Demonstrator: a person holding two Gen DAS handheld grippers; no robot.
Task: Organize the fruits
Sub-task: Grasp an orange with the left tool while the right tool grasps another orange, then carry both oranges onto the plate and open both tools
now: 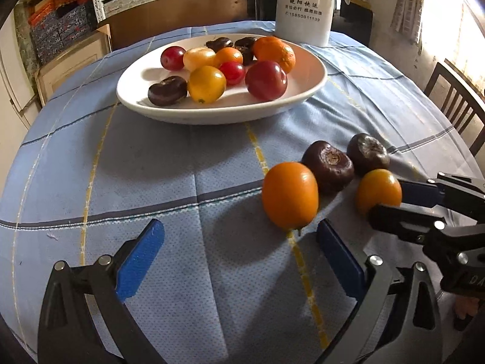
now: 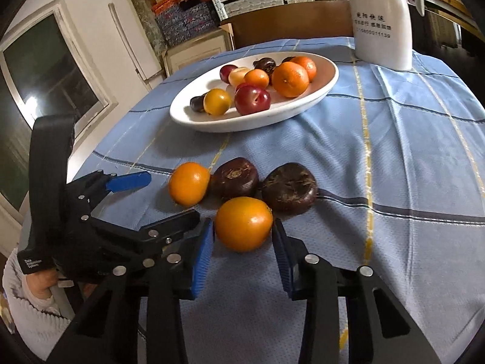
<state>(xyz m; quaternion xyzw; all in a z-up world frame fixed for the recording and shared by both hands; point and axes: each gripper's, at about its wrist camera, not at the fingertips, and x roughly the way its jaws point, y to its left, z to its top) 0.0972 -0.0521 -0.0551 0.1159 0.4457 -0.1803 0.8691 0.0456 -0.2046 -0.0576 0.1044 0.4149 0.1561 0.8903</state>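
A white oval plate (image 1: 312,82) (image 2: 306,103) on the blue checked cloth holds several fruits: red plums, orange and yellow fruits, dark brown ones. On the cloth nearer me lie two orange fruits and two dark brown fruits (image 1: 329,165) (image 2: 289,191). My left gripper (image 1: 239,242) is open and empty, just short of the larger-looking orange fruit (image 1: 289,195) (image 2: 188,183). My right gripper (image 2: 243,236) (image 1: 391,201) has its blue pads on either side of the other orange fruit (image 2: 243,224) (image 1: 377,191); contact is unclear.
A white bottle with printed text (image 1: 304,3) (image 2: 380,21) stands behind the plate. A wooden chair (image 1: 454,106) is at the table's right edge. Shelves with boxes and a cabinet lie beyond the table; a window (image 2: 45,69) is on the left.
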